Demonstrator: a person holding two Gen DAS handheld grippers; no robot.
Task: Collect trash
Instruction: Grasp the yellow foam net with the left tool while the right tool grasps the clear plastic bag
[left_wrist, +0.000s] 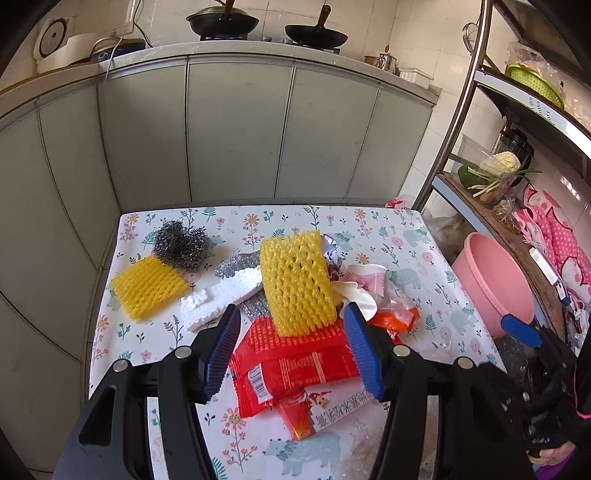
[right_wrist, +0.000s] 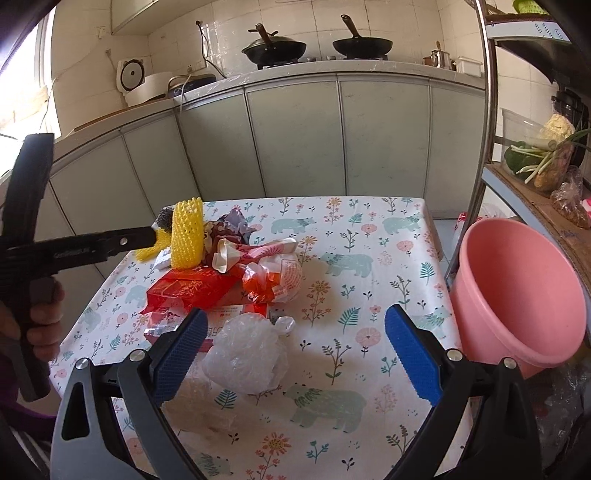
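Observation:
A heap of trash lies on the floral tablecloth (left_wrist: 406, 229). In it are a tall yellow foam net (left_wrist: 295, 284), red snack wrappers (left_wrist: 295, 365), a crumpled paper cup (left_wrist: 369, 277) and an orange plastic bag (left_wrist: 395, 314). My left gripper (left_wrist: 291, 350) is open, its blue pads either side of the red wrappers and just short of the net, not pressing on them. From the right wrist view the left gripper (right_wrist: 147, 236) reaches in from the left beside the yellow net (right_wrist: 188, 232). My right gripper (right_wrist: 297, 356) is open above a crumpled clear plastic bag (right_wrist: 247, 354).
Further left lie a second yellow net (left_wrist: 147, 288), steel wool (left_wrist: 183, 245) and white foam pieces (left_wrist: 221, 295). A pink basin (right_wrist: 517, 295) stands off the table's right edge, under a metal rack (right_wrist: 487, 110). Grey cabinets (left_wrist: 240, 129) rise behind the table. A hand (right_wrist: 40, 306) holds the left gripper.

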